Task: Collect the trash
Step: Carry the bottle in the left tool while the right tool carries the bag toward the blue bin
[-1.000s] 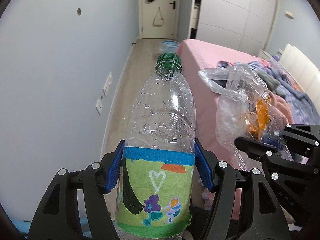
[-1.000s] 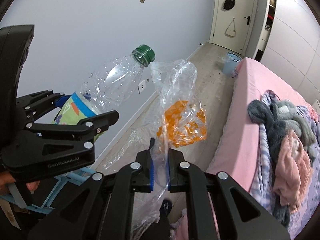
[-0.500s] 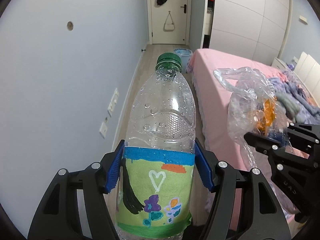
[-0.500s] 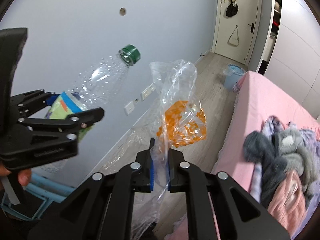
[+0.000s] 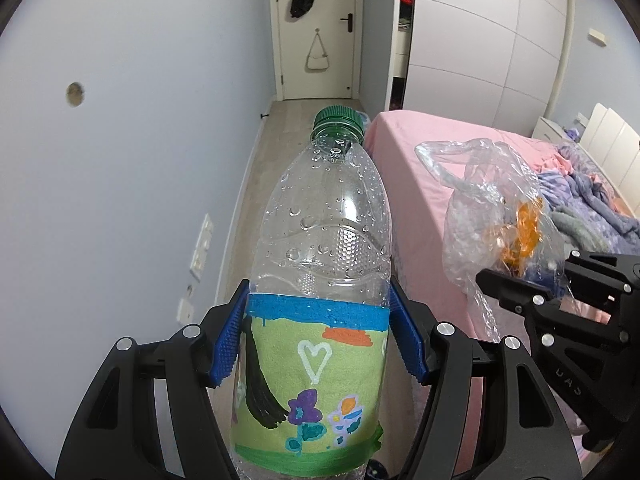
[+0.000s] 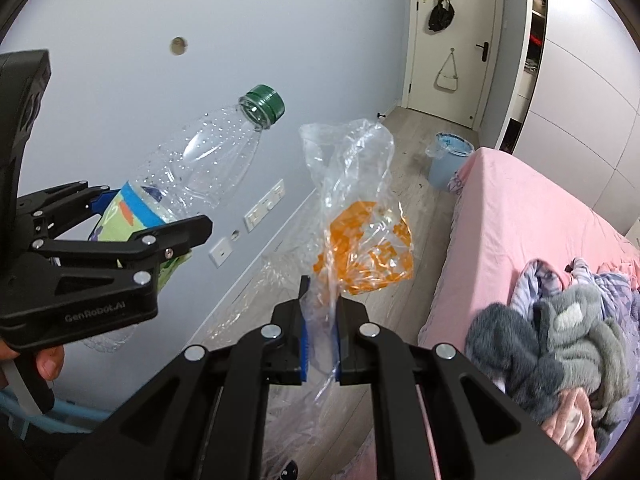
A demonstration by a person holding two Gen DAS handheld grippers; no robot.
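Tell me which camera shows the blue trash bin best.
The right wrist view. There the blue trash bin stands in full sight on the floor by the bed's foot. In the left wrist view, the bottle's green cap hides nearly all of it.

- The left gripper [image 5: 318, 344] clamps an upright clear bottle [image 5: 324, 264] at its painted label.
- The right gripper [image 5: 560, 280] pinches a crumpled clear bag [image 5: 480, 208] before the pink bed [image 5: 424, 148].
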